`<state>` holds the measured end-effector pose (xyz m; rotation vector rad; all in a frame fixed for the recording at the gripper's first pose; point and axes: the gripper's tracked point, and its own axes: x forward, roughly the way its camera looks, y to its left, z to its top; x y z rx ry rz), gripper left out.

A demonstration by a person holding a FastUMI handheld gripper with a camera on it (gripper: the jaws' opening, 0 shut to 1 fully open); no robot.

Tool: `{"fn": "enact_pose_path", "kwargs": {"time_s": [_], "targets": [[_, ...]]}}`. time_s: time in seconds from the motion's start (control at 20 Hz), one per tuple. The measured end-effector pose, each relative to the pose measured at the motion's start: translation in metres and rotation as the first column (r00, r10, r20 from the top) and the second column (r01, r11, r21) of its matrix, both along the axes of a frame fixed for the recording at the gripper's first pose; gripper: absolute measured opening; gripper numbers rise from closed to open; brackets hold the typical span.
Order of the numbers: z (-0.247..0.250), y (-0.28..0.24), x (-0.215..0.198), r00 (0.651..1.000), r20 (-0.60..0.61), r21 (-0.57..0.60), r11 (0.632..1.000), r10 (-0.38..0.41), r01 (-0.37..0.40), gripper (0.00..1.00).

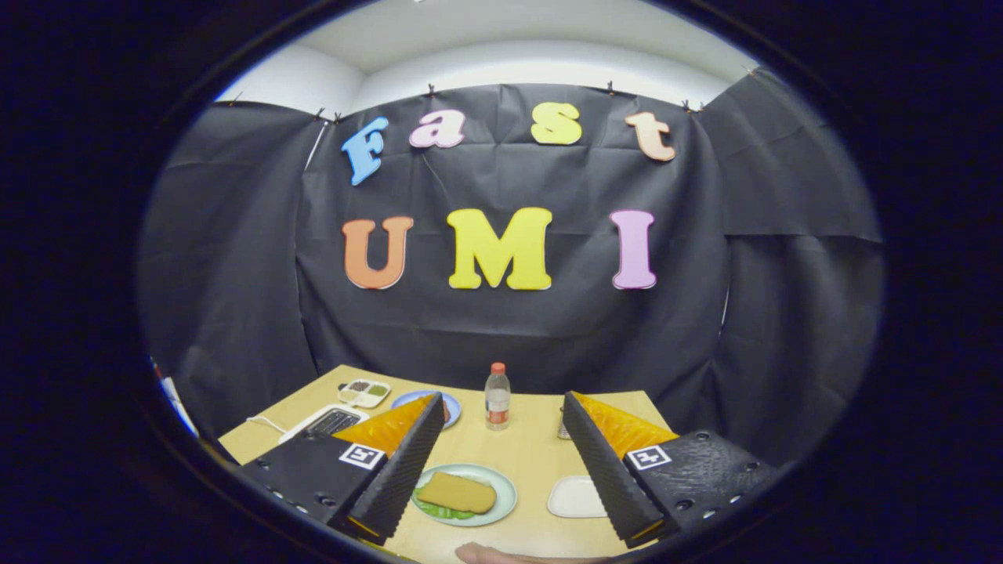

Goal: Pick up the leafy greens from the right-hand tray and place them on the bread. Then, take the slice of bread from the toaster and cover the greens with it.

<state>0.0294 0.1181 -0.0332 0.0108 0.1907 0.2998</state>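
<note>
Here, the gripper (499, 458) hangs above a wooden table (533, 454) with its fingers spread wide and grasping nothing, the sandwich apparently complete: a slice of bread (457, 493) lies flat on a pale green plate (505, 489) between the fingertips, leafy greens (437, 511) peeping from under its near edge, so the cover looks laid. Just beside the plate sits a bare white tray (574, 497), seemingly where the greens came from. Beyond the fingers stand a bottle (497, 397) and, behind the left finger, a toaster (327, 422); a hand (501, 554) rests nearest the camera
</note>
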Motion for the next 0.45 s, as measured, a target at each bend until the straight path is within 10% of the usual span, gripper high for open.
{"fn": "enact_pose_path", "kwargs": {"time_s": [0.45], "targets": [[0.045, 0.017, -0.002, 0.994, 0.11, -0.056, 0.998, 0.01, -0.003, 0.96]]}}
